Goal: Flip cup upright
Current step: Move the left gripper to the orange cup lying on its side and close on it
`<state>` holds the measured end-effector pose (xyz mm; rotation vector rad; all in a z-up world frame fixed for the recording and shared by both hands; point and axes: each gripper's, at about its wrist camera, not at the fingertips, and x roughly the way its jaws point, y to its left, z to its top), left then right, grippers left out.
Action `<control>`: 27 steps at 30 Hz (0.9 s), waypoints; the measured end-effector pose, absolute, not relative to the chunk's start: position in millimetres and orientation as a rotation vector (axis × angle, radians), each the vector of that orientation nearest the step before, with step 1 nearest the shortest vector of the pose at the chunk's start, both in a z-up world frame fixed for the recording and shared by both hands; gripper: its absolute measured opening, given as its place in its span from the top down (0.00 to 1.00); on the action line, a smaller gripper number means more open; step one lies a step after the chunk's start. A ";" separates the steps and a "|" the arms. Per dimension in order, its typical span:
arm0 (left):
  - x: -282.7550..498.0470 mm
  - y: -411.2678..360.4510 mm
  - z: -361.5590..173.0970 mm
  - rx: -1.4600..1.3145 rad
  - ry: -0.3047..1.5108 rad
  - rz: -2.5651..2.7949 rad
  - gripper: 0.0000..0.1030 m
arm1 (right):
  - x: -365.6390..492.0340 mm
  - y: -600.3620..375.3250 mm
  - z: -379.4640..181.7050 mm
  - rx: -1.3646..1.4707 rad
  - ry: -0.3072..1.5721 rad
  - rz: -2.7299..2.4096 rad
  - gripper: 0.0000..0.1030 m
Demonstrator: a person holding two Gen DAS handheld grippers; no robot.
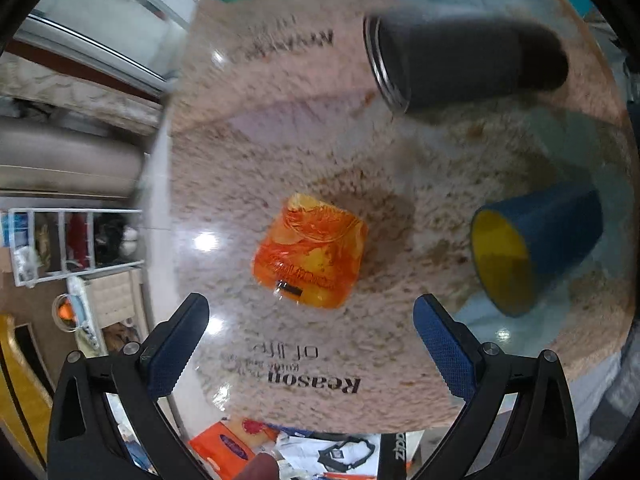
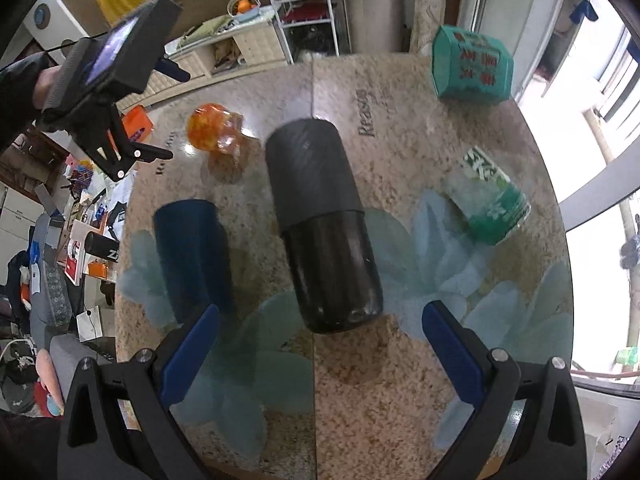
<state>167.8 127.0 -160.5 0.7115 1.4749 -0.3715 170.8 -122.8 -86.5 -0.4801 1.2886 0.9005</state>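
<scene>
The blue cup (image 1: 538, 250) lies sideways at frame right, yellow mouth lower-left; both my left gripper (image 1: 311, 334) and right gripper (image 2: 320, 344) gape empty.

The blue cup (image 1: 540, 248) with yellow inside lies on its side on the table (image 1: 280, 152).

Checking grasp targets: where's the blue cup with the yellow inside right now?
Lying on its side on the table: right of the orange cup in the left wrist view, blue cup, and left of the black tumbler in the right.
</scene>
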 end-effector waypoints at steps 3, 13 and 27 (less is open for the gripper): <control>179.7 132.4 -179.0 0.674 1.516 -0.418 0.00 | 175.8 -127.2 -93.3 -0.477 1.320 0.885 0.02; 206.6 137.5 -205.3 0.673 1.518 -0.445 0.00 | 183.8 -133.4 -104.4 -0.454 1.357 0.857 0.02; 217.7 184.6 -221.4 0.422 1.612 -0.467 0.31 | 183.5 -133.9 -106.8 -0.437 1.378 0.814 0.02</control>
